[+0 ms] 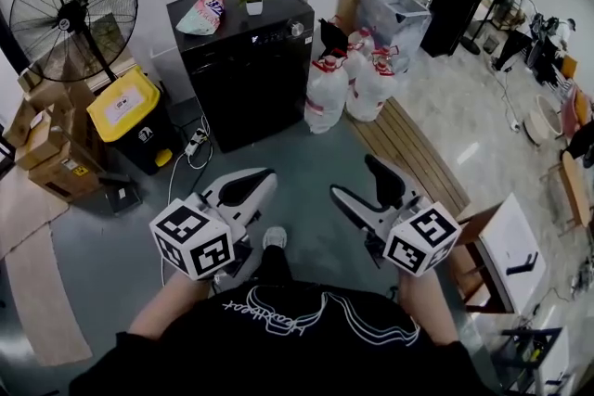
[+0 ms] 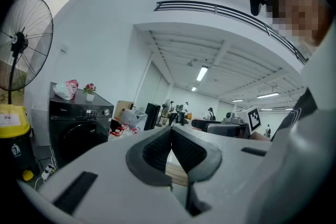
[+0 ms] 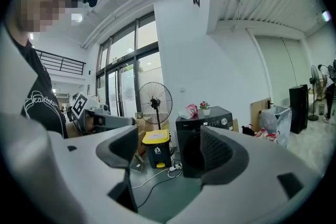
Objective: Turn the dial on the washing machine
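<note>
Washing machine (image 1: 246,60), black, is standing at the far centre of the floor. Its dial (image 1: 296,29) is sitting at the right end of the front control strip. Both grippers are hovering near the person, well apart from the machine.

Left gripper (image 1: 252,185): jaws are pressing together, nothing between them.

Right gripper (image 1: 360,183): jaws are standing wide apart, gripping nothing.

Fan (image 1: 72,9) is standing far left, with a yellow-lidded bin (image 1: 125,107) just beside the machine's left. Water jugs (image 1: 348,83) are sitting at its right.

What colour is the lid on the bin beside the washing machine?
Yellow; the lid tops a black bin. Head view shows it best.
</note>
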### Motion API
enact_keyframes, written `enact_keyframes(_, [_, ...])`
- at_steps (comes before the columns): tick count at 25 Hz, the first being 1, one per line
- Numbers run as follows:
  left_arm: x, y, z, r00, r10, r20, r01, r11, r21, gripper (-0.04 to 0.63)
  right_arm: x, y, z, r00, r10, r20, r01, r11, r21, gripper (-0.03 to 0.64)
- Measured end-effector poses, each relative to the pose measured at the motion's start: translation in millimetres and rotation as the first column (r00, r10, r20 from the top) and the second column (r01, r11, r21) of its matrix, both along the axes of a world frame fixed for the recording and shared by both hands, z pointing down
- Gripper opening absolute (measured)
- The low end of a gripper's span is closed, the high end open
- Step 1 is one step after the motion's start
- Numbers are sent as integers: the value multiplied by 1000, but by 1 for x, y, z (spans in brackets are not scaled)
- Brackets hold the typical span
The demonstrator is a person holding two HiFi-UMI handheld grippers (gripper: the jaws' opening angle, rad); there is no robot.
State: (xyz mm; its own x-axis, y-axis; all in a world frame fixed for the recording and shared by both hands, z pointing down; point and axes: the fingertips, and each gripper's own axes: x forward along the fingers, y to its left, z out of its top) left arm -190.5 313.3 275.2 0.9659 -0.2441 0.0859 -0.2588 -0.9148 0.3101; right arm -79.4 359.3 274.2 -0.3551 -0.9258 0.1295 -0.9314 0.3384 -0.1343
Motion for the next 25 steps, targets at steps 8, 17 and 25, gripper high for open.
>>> enact_keyframes(8, [36,-143,10,999,-21,25,22,999,-31,3,37,-140,9,1000,9,24,-8,999,-36,364])
enact_keyframes(17, [66,-280,15,998,-52,26,53,998,-40,3,69,-269,11,1000,27,11,-26,998,-54,364])
enact_keyframes(25, [76,-329,32,997,-63,32,65,997,-52,3,86,-316,24,998,58,11,-57,997,-56,360])
